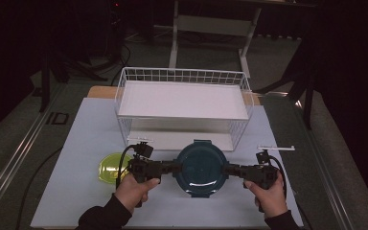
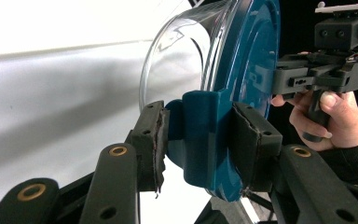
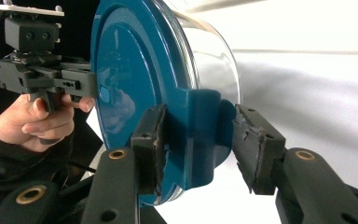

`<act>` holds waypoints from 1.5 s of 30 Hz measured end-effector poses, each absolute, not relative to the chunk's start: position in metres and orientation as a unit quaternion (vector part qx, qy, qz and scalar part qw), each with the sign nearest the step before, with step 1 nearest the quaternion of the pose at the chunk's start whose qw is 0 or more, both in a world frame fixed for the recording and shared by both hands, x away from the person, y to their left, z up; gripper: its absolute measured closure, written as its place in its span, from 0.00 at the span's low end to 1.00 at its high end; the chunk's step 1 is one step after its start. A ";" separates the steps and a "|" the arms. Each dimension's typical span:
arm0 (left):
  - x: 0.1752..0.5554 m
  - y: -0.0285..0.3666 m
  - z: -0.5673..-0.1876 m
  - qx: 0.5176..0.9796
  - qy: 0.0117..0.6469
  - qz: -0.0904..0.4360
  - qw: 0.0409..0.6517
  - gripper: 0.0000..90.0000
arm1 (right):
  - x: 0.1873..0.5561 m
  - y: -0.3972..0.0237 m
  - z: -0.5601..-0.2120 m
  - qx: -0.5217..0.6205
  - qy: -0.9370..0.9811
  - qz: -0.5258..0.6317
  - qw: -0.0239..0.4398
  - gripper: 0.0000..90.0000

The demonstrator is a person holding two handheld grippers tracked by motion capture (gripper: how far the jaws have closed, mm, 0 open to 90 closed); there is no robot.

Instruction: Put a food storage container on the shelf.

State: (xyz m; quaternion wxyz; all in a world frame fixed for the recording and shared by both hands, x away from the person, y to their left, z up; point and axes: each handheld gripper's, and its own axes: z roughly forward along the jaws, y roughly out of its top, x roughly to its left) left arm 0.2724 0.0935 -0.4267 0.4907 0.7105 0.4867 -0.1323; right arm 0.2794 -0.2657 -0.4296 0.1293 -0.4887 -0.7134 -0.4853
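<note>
A round clear container with a teal lid (image 1: 202,166) hangs above the white table, held from both sides. My left gripper (image 1: 176,167) is shut on the teal latch tab (image 2: 200,135) at its left edge, with a pad pressing on either side of the tab. On the opposite edge, my right gripper (image 1: 228,169) grips the other latch tab (image 3: 198,135) the same way. In both gripper views the lid (image 3: 130,70) stands on edge with the clear bowl (image 2: 182,51) behind it. A hand holds each gripper.
A white wire basket shelf (image 1: 182,76) stands just behind the container, its lower level open to the front. A yellow-green dish (image 1: 109,167) lies on the table (image 1: 86,139) left of my left gripper. Dark floor and a table frame lie beyond.
</note>
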 end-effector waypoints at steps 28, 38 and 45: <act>0.308 0.114 -0.319 0.702 0.462 -0.071 0.538 0.63 | 0.321 -0.248 -0.327 -0.452 -0.708 -0.535 0.093 0.62; 0.342 0.122 -0.305 0.697 0.455 -0.062 0.551 0.63 | 0.353 -0.239 -0.306 -0.455 -0.707 -0.534 0.087 0.62; 0.370 0.124 -0.302 0.687 0.466 -0.069 0.553 0.63 | 0.378 -0.236 -0.303 -0.474 -0.695 -0.533 0.090 0.62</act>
